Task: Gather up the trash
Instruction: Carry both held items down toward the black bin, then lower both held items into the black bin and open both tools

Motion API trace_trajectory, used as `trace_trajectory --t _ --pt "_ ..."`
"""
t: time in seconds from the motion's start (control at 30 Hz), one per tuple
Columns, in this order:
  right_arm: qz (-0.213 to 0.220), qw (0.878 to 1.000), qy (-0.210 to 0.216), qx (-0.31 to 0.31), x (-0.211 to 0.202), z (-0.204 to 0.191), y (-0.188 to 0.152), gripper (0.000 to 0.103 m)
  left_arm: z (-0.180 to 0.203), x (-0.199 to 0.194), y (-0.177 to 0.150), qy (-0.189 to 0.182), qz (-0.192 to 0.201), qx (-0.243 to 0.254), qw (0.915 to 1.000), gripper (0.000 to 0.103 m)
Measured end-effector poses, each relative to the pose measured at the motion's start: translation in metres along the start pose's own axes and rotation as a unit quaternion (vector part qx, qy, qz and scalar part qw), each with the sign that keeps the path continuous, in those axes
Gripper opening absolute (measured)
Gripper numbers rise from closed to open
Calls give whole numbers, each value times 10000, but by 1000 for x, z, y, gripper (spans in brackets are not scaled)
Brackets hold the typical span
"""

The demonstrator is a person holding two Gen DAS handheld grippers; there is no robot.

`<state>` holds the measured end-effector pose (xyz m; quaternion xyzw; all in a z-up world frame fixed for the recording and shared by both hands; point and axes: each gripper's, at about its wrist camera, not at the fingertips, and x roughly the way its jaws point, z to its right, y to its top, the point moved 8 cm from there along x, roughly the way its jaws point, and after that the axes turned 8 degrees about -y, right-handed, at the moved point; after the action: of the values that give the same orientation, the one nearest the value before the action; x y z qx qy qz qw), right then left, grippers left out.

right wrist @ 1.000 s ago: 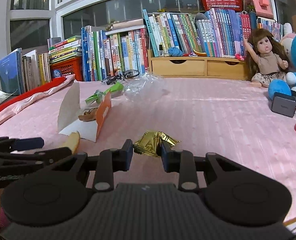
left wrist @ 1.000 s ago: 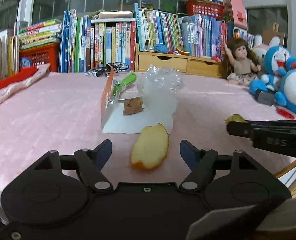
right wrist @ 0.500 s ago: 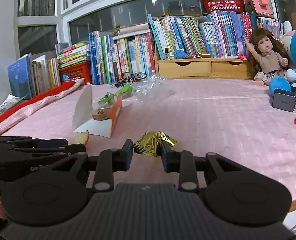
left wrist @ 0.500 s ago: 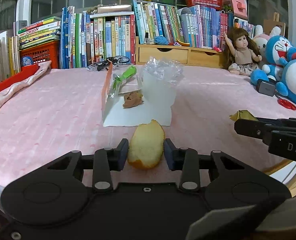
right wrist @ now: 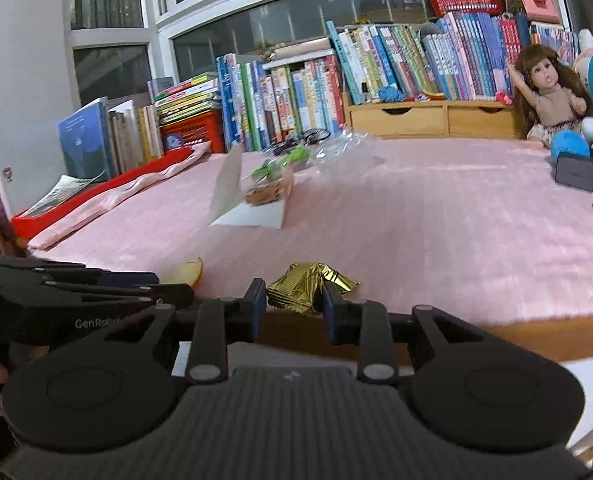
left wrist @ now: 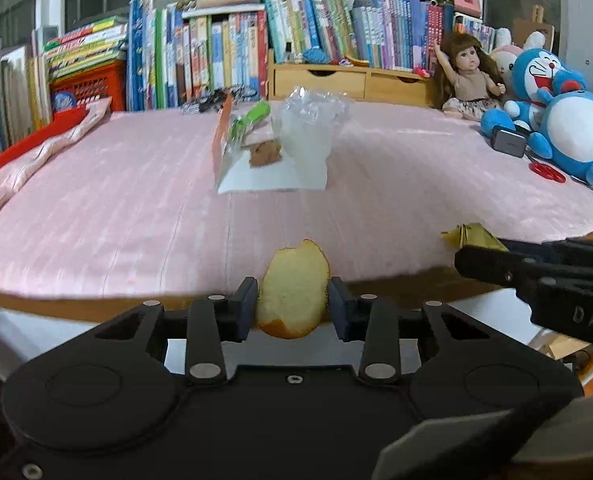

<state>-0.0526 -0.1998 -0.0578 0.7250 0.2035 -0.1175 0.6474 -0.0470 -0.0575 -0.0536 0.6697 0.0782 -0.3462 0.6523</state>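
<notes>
**Both tools loaded, pulled back past the table edge**

The peel's (left wrist: 293, 290) underside is hidden. The left tool (left wrist: 292, 306) pinches it; the right tool (right wrist: 294, 300) clamps the gold wrapper (right wrist: 308, 286). A second ago, the peel lay on the table (left wrist: 136, 208) between wide jaws.

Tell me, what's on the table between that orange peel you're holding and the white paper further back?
Nothing: in the left wrist view only bare pink tablecloth lies between the orange peel and the white paper.

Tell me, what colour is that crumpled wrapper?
Shiny gold; the wrapper shows best in the right wrist view.
</notes>
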Motion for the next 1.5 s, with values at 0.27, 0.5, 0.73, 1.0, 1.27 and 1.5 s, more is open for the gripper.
trace_trajectory --t 0.27,0.5,0.73,1.0,1.27,1.5 --pt "-426 9990 144 -64 -15 -13 -37 35 -1 -5 -46 -81 -668 -116 9977 36" --pt "-1079 9940 150 -118 -4 -18 -77 35 -6 9 -88 -69 -1291 -342 9910 36" --pt "-1604 9868 118 -179 9 -22 -106 35 -12 22 -115 -97 -1749 -522 9832 36" --pt "-2077 9780 137 -128 18 -22 -131 36 -18 36 -139 -61 -2226 -710 9723 36" --pt "-2274 9737 122 -113 26 -24 -140 36 -21 43 -149 -47 -2483 -805 9653 37" --pt "-2382 9711 120 -86 31 -22 -144 39 -22 43 -157 -61 -2669 -910 9594 37"
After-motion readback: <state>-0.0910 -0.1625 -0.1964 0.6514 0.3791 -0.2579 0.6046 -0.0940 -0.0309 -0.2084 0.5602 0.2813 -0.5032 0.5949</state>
